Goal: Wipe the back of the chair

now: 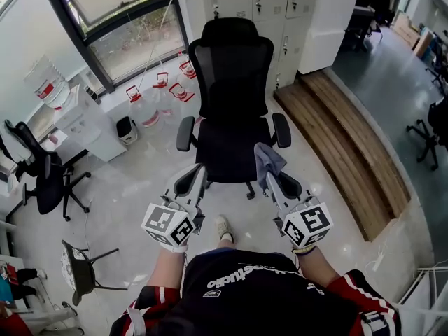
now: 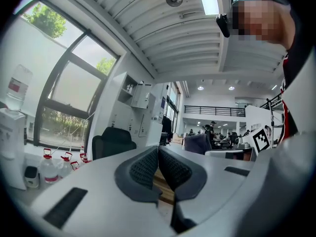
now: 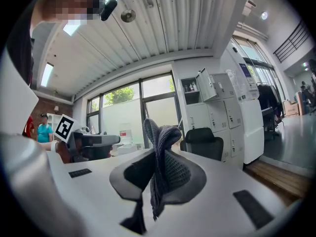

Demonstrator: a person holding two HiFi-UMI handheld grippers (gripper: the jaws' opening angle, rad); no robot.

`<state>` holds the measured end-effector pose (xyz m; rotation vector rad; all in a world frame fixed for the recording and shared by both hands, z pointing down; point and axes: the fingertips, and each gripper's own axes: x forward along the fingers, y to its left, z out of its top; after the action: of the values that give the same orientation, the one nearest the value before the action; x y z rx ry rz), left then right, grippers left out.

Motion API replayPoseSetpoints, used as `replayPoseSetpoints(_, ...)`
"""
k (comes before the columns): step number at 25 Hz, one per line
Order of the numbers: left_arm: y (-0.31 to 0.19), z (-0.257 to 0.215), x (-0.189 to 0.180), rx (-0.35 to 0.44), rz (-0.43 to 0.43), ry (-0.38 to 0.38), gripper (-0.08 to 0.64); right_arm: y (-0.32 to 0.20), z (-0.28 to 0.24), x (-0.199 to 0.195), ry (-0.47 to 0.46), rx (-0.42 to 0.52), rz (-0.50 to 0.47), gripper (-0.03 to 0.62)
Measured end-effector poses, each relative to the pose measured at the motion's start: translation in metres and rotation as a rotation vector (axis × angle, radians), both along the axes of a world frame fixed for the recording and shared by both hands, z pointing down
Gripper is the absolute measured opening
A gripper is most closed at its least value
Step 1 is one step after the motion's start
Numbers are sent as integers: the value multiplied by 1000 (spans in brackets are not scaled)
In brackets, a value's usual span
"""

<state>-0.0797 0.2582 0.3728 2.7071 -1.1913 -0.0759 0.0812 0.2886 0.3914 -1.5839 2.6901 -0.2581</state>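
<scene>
pale office floor carries the black chair (image 1: pixel 234 128), its backrest (image 1: pixel 233 65) on the far side. right gripper (image 1: pixel 269 179) is clamped on a grey cloth (image 1: pixel 268 158); left gripper (image 1: pixel 199 173) is closed, empty. best carry the cloth far, press it flat, stroke top down.

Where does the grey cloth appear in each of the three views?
Head view: grey cloth just right of centre, in front of the black chair.
Left gripper view: cloth small, right of centre.
Right gripper view: cloth central, clamped in jaws.
Shared landmark: the black chair.
</scene>
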Motion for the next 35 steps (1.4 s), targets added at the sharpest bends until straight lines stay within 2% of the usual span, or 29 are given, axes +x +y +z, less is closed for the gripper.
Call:
replayPoseSetpoints(9, -126, -14, -55, 12, -59, 18, 25, -124, -19, -40, -17, 16, 44, 60)
replayPoseSetpoints(16, -195, -17, -104, 15, -89, 34, 25, -192, -20, -74, 0, 6, 121, 60)
replayPoseSetpoints(20, -222, -9, -122, 8, -104, 35, 25, -218, -15, -87, 21, -4, 165, 60)
replayPoseSetpoints(27, -247, -3, -128, -1, -116, 60, 25, -245, -10, -96, 69, -23, 181, 60)
replayPoseSetpoints(35, -283, 4, -137, -11, -146, 50, 25, -294, -1, -113, 62, -38, 133, 60)
